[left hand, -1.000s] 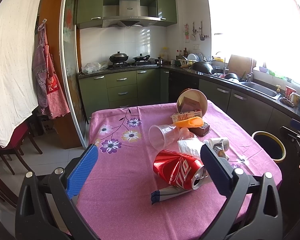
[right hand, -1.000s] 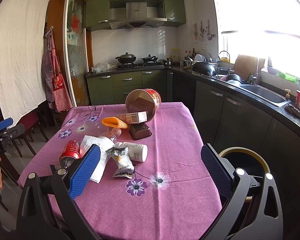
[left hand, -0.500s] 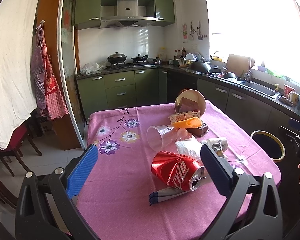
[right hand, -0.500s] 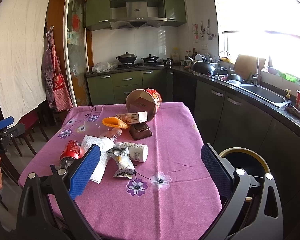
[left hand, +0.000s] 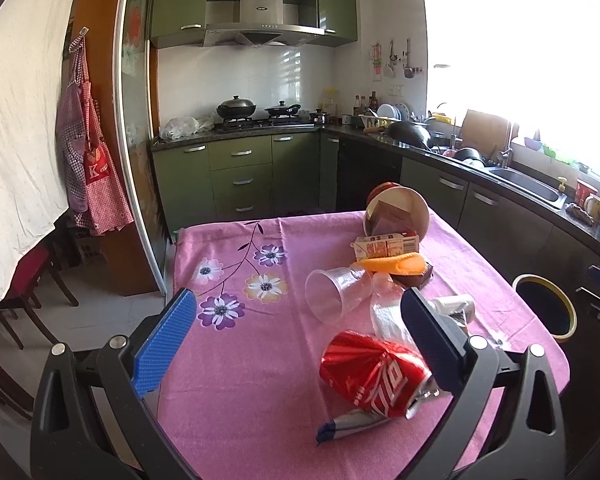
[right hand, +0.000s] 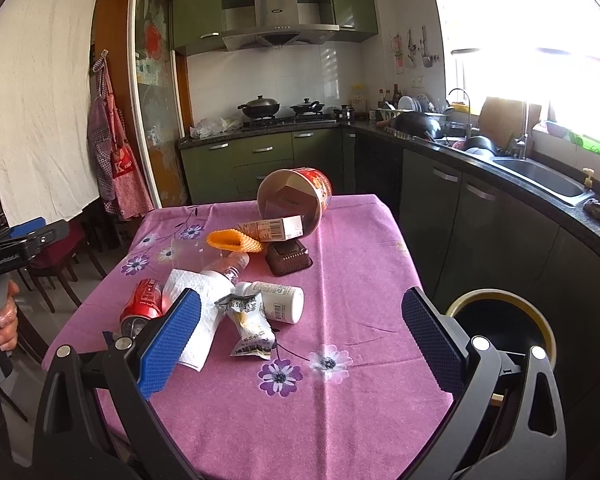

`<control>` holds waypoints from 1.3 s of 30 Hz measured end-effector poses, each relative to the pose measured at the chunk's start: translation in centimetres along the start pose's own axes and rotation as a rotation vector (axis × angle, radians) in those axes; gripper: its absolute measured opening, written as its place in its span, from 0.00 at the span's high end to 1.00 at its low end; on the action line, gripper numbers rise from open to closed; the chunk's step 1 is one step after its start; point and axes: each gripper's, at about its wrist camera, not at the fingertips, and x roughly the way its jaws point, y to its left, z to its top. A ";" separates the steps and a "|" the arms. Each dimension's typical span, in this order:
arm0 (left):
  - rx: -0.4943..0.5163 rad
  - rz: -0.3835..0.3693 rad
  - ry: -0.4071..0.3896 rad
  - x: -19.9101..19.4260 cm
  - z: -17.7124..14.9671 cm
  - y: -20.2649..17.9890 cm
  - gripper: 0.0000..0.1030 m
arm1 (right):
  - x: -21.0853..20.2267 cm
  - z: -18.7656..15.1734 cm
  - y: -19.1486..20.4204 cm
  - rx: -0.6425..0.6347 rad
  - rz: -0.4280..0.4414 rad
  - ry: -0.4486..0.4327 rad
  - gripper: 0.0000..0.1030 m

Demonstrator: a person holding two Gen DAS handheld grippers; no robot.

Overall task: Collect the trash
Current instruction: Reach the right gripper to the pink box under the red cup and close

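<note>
Trash: crushed red can (left hand: pixel 374 374), wrapper (right hand: pixel 250 330), bottle (right hand: pixel 276 300) on pink tablecloth (left hand: pixel 236 376); bin (right hand: pixel 500 322) beside table. Left gripper (left hand: pixel 296 344), right gripper (right hand: pixel 302 344) spread, empty. Step: approach. Next: left lowers around can.

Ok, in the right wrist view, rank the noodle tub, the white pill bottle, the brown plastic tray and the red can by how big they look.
1. Noodle tub, clearly largest.
2. White pill bottle.
3. Brown plastic tray, looks about the same as the bottle, so that order is unsure.
4. Red can, smallest, though the tissue partly hides it.
</note>
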 end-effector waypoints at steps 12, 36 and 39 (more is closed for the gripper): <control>-0.135 0.054 0.074 15.7 3.8 4.3 0.06 | 11.9 7.6 -1.2 0.214 0.209 0.198 0.04; -0.189 0.138 0.056 21.4 2.7 7.8 0.06 | 35.4 12.6 1.2 0.380 -0.065 0.410 0.23; -0.189 0.144 0.060 21.5 2.6 7.9 0.06 | 36.4 12.5 1.1 0.381 -0.093 0.417 0.23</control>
